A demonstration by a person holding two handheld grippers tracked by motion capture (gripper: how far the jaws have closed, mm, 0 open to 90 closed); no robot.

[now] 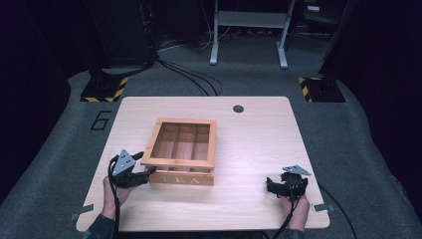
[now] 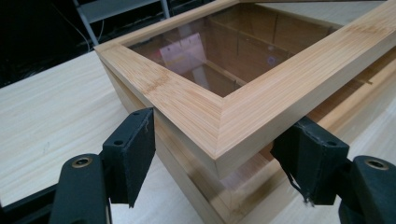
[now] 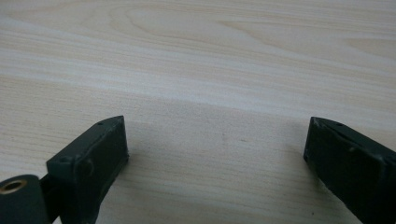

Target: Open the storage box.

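Left claw [image 2: 219, 154], spread astride the raised lid [image 2: 243, 100] corner of the tea box [image 1: 183, 178] for lifting; right claw [image 3: 217, 154] spread, idle on the worktop [image 3: 201, 56].

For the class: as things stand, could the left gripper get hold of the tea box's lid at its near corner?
Probably yes. The left gripper has its fingers on either side of the lid corner, which sits slightly raised, with nothing between.

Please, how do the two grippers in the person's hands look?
Both are black. The left gripper and the right gripper each carry a grey three-cornered plate on top and trail a black cable. Their jaws are blocky, with small round holes. A dark sleeve shows at the left wrist.
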